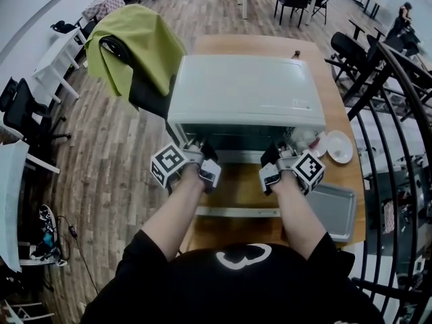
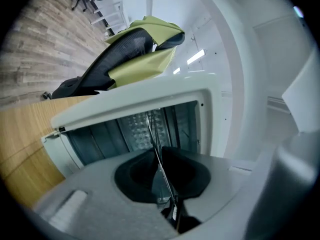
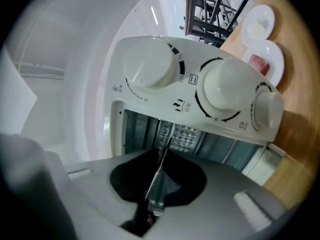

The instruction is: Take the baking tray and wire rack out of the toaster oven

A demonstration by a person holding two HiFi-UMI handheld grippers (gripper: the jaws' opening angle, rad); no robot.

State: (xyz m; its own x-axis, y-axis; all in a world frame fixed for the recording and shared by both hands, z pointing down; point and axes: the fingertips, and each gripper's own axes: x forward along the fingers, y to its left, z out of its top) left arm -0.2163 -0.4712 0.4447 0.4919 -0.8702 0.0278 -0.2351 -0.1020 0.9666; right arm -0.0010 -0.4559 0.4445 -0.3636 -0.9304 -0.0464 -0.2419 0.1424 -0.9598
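A thin, silvery wire rack (image 2: 153, 134), seen edge-on, sits in the open mouth of the white toaster oven (image 1: 246, 90). Its front edge is pinched in the nearly closed jaws of the left hand-held gripper (image 2: 162, 184) and the right hand-held gripper (image 3: 156, 181). The grey baking tray (image 1: 332, 211) lies on the wooden tabletop (image 1: 236, 187) beside the oven.

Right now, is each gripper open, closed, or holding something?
Left gripper: closed on the wire rack.
Right gripper: closed on the wire rack too.

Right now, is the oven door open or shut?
Open: the door lies flat before the oven; both gripper views look inside.
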